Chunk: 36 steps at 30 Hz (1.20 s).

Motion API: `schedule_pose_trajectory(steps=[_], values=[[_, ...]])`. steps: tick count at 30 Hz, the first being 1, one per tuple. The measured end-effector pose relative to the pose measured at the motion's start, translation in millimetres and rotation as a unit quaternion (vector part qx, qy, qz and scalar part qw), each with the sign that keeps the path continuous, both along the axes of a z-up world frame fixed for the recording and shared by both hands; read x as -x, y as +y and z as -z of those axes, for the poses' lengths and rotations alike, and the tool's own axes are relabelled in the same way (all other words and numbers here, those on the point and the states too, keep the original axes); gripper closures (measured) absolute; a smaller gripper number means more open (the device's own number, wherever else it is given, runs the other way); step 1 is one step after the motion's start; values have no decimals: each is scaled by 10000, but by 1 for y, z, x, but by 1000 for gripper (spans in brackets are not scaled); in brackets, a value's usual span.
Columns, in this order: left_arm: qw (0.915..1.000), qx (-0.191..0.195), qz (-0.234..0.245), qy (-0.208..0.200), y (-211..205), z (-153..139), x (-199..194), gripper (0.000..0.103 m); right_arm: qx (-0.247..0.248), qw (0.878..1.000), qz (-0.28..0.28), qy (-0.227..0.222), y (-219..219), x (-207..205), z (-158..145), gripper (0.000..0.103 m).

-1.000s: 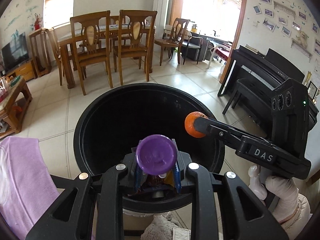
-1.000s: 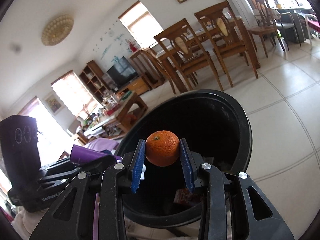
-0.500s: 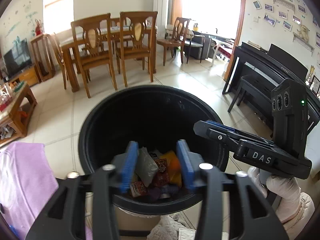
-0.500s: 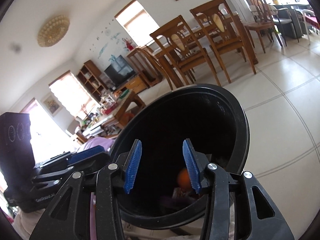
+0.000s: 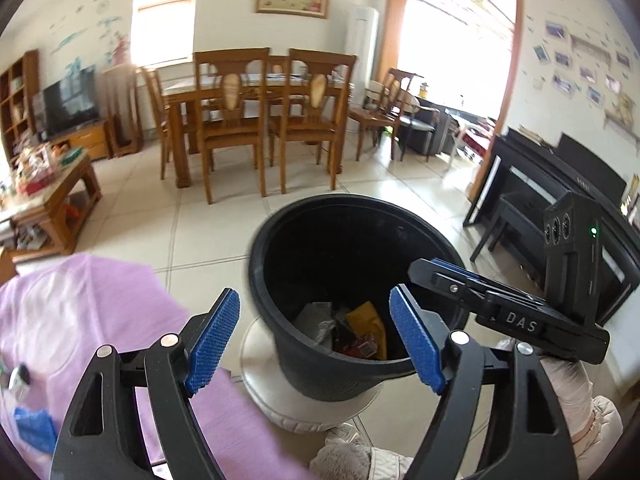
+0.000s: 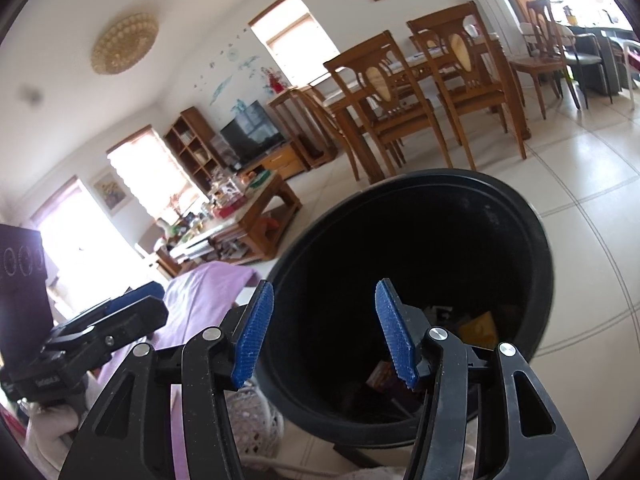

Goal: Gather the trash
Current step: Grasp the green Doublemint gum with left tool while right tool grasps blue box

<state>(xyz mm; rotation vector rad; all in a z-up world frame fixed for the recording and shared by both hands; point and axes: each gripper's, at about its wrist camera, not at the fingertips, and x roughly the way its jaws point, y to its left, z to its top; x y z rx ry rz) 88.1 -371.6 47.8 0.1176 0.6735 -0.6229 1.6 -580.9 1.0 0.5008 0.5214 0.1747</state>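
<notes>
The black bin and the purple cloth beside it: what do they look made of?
Black bin: probably moulded plastic, matte, with a finely textured outer wall and a smooth rolled rim. Purple cloth: seemingly a soft woven fabric, matte, lying in gentle folds; the fibre can't be told.

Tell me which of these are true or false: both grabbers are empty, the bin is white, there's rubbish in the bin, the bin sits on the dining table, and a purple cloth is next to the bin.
1. Both grabbers are empty. True: nothing is between the pads of the left gripper or the right gripper, and both sets of jaws are opening.
2. The bin is white. False: the bin is black.
3. There is rubbish in the bin. True: wrappers lie at the bottom.
4. The bin sits on the dining table. False: it stands low by the tiled floor; the dining table is across the room.
5. A purple cloth is next to the bin. True: the purple cloth lies to its left.
</notes>
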Motion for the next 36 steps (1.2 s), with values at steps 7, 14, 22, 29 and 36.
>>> schedule_pose_trajectory(steps=[7,14,22,29,36], values=[[9968,251,-759,10,86,-7,-7,26,427,9970,-632,-134,79,-20,-24,43],[9834,346,-1778,113,194,-2,-24,26,896,9820,-1657,-103,185,-50,-38,43],[9589,146,-2789,504,302,18,-59,26,1933,9323,-3058,43,330,-75,-43,34],[9498,-46,-2943,1060,351,51,-86,26,2837,8696,-4022,396,421,-92,-21,34],[9454,-99,-2982,1310,359,63,-108,27,3408,8252,-4449,700,467,-113,8,34]])
